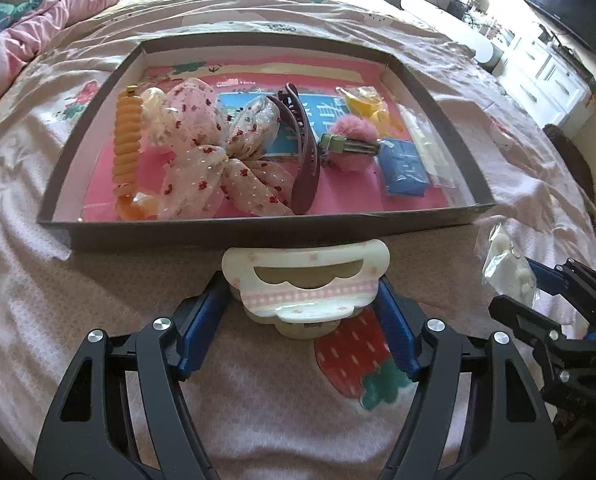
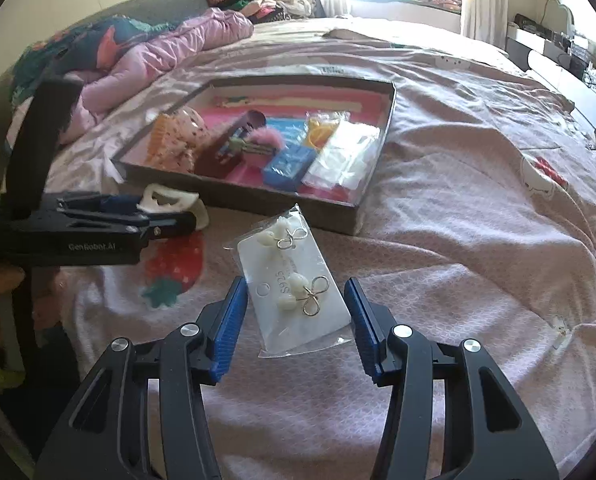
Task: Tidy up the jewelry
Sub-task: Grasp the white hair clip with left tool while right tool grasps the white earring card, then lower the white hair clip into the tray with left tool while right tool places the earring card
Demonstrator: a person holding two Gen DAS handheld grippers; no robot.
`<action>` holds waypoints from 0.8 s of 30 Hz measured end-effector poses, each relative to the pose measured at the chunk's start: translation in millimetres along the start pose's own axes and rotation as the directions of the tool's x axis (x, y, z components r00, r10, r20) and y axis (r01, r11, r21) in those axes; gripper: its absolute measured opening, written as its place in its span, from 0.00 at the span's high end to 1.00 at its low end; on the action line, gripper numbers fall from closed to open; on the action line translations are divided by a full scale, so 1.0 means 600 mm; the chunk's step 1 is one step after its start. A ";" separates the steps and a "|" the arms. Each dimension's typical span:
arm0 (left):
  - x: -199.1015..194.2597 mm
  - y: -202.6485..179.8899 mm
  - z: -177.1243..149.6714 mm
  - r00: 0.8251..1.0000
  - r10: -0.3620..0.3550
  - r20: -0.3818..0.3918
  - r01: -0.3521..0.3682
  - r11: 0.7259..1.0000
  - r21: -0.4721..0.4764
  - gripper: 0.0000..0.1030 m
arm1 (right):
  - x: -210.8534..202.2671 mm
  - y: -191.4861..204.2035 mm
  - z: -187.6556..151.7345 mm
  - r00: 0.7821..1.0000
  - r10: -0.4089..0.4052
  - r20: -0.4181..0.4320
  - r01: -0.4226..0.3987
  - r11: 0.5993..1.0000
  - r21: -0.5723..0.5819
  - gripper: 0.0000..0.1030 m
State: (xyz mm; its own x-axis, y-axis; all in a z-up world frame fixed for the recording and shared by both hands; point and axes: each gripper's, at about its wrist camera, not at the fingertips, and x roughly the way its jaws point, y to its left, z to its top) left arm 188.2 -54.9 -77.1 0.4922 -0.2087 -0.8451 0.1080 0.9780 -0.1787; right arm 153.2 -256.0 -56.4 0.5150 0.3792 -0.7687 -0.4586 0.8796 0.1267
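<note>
Straddling a cream, cloud-shaped plastic hair claw on the pink strawberry-print bedspread, the left gripper has its blue pads touching or nearly touching the clip's ends. To its right, the right gripper stands wide around a clear plastic bag of pearl-and-wire earrings, not touching it. Just beyond lies the shallow grey cardboard tray holding hair accessories.

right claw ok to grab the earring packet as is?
Probably yes. The right claw is open with its fingers either side of the earring packet, which lies flat on the bedspread. Nothing sits between them; the tray is farther off.
</note>
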 end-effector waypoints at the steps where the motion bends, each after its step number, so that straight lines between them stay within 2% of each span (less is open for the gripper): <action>1: -0.007 0.000 -0.002 1.000 -0.003 0.007 0.003 1.000 0.000 0.39 | -0.005 0.000 0.001 1.000 0.005 0.006 -0.005 1.000 0.003 0.53; 7: -0.063 0.022 -0.007 0.997 -0.007 0.071 0.010 0.999 -0.032 0.39 | -0.037 0.019 0.025 0.998 0.023 0.059 -0.023 1.000 -0.003 0.53; 14: -0.126 0.055 0.016 0.987 0.012 0.163 -0.004 0.999 -0.052 0.39 | -0.044 0.037 0.065 0.995 0.046 0.089 -0.046 0.999 0.008 0.53; 24: -0.159 0.074 0.048 0.973 0.032 0.230 -0.021 0.998 -0.052 0.39 | -0.030 0.052 0.120 0.992 0.031 0.125 -0.034 0.999 0.022 0.53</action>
State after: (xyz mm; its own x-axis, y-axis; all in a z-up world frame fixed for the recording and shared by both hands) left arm 171.1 8.4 10.4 0.6812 -0.1722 -0.7115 0.0528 0.9810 -0.1869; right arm 182.0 -214.6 6.4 0.5868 0.4396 -0.6800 -0.4602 0.8720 0.1667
